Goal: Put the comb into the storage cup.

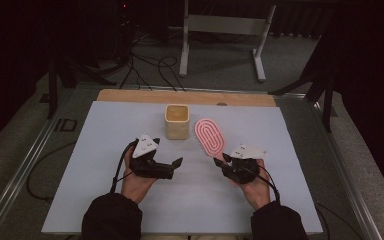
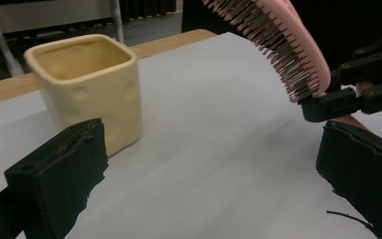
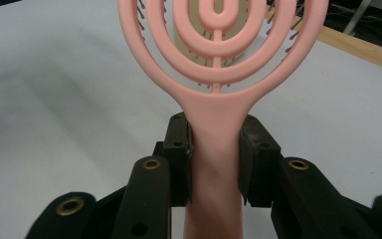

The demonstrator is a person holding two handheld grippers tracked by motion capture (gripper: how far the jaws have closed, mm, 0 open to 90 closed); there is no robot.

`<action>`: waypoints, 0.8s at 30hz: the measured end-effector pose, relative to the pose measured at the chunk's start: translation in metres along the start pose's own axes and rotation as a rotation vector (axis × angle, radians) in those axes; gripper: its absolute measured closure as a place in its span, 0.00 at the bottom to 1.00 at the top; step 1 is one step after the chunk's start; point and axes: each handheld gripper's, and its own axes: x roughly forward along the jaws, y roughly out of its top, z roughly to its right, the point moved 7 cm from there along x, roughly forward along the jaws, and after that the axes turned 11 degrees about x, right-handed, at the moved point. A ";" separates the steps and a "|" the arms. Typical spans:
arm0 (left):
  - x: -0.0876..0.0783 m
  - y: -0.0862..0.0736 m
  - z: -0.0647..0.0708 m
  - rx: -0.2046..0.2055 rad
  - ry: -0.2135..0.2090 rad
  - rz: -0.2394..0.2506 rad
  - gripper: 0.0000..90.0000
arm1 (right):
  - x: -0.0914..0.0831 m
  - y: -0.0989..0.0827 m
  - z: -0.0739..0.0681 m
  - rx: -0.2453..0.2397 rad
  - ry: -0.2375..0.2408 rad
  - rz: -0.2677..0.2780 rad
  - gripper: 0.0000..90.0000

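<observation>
The right tongs (image 3: 214, 149) are clamped on the handle of one pink brush (image 1: 210, 135), holding it off the worktop (image 1: 105, 150) just right of one cream cup (image 1: 177, 121). The left tongs (image 1: 176, 165) gape apart, holding nothing, near the cup. The worktop is pale grey with a wooden far edge; beyond lie carpet, cables (image 1: 150, 67) and a white frame (image 1: 225, 30). The brush is plastic with concentric loops and fine bristles; the cup is squarish and dimpled.

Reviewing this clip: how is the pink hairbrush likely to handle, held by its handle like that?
The pink hairbrush looks like rigid plastic: it stands straight out from the right tongs without sagging. Its open, ringed head suggests it is light for its size. The smooth, narrow handle might twist or slip between the pads, so a firm grip seems wise.
</observation>
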 end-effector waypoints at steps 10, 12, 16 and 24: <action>0.014 0.009 0.005 -0.036 -0.035 -0.001 0.01 | 0.005 -0.001 -0.005 0.000 0.003 0.000 0.77; 0.016 0.011 0.006 -0.050 -0.044 0.000 0.02 | 0.006 -0.001 -0.006 0.001 0.004 0.001 0.77; 0.022 0.015 0.009 -0.066 -0.057 -0.003 0.04 | 0.007 -0.002 -0.006 0.002 0.005 -0.001 0.77; 0.040 0.026 0.021 -0.096 -0.084 -0.012 0.12 | 0.008 -0.001 -0.008 0.009 0.010 0.009 0.77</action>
